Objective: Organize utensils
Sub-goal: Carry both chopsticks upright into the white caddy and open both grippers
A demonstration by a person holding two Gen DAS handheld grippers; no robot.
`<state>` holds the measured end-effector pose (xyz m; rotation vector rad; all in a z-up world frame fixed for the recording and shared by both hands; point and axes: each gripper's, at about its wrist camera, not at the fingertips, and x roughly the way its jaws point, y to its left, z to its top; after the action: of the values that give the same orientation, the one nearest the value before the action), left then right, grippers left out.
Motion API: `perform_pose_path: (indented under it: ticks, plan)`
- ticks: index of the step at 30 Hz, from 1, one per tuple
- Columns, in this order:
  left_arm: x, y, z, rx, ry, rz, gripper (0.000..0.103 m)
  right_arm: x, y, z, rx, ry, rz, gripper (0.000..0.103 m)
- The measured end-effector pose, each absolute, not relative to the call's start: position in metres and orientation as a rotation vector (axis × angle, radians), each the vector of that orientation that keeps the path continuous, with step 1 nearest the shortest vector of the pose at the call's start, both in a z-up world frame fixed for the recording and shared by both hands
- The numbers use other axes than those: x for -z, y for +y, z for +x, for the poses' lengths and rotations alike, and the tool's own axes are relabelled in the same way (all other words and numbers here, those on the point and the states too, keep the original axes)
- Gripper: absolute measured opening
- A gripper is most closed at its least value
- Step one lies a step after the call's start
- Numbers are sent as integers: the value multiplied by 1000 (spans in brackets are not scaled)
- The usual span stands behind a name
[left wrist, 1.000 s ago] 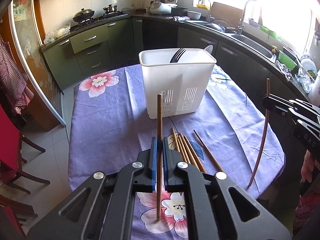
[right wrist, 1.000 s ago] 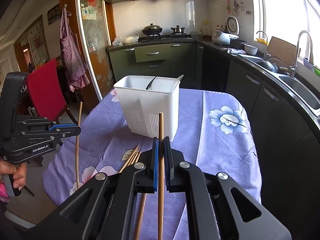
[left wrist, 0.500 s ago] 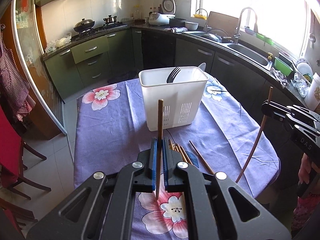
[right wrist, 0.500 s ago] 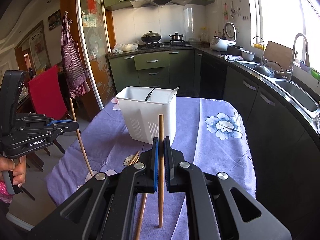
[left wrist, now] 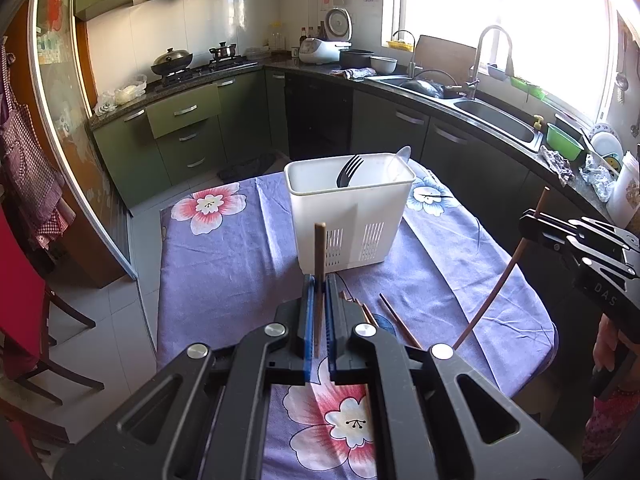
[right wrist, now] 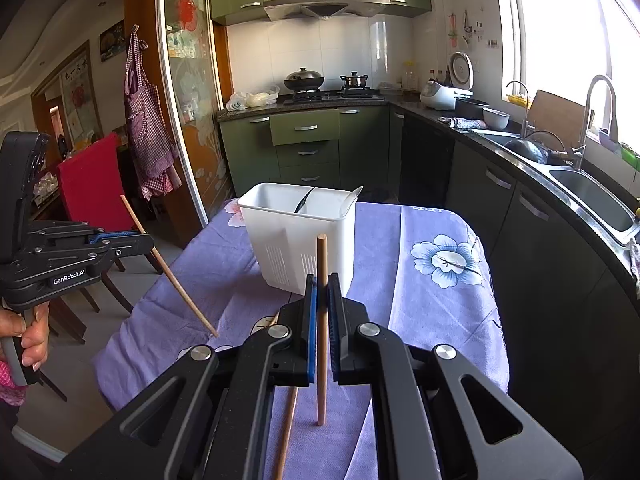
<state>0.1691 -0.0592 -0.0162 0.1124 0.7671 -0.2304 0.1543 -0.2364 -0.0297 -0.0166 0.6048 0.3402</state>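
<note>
Above the purple tablecloth [left wrist: 224, 264], each gripper pinches one chopstick: left gripper [left wrist: 317, 300] upright, right gripper [right wrist: 322, 304] likewise, ready to drop into the white caddy [left wrist: 348, 216]; more chopsticks [left wrist: 394, 320] lie below.

This is a home kitchen, lived in and sunlit. Green cabinets [right wrist: 304, 128] are running along two walls under a dark countertop [left wrist: 400, 80], with a wok [right wrist: 303, 77] and a small pot [right wrist: 353, 79] sitting on the gas stove beneath a steel range hood [right wrist: 320, 4]. A rice cooker [left wrist: 325, 49] is standing near the corner, and a steel sink [left wrist: 496, 122] with a tall faucet [left wrist: 490, 46] is catching light from the window [left wrist: 500, 12]. A checked apron [right wrist: 146, 92] is hanging by the doorway, and a flowered purple tablecloth [left wrist: 224, 248] is covering the dining table.
</note>
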Motion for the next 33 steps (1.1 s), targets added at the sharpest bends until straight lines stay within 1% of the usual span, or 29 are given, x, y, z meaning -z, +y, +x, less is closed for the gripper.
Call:
perform_pose_path:
  ticks: [9, 14, 25, 33]
  plan:
    - [7, -60, 166, 234, 746, 120, 5, 20, -237, 155, -343, 589, -17, 6]
    - [-11, -61, 167, 248, 723, 116, 5, 4, -234, 154, -348, 563, -29, 6]
    - [-84, -68, 181, 276, 608, 123, 5, -84, -223, 176, -357, 438, -38, 6]
    - [-129, -78, 220, 280, 518, 123, 5, -148, -216, 223, -348, 360, -7, 6]
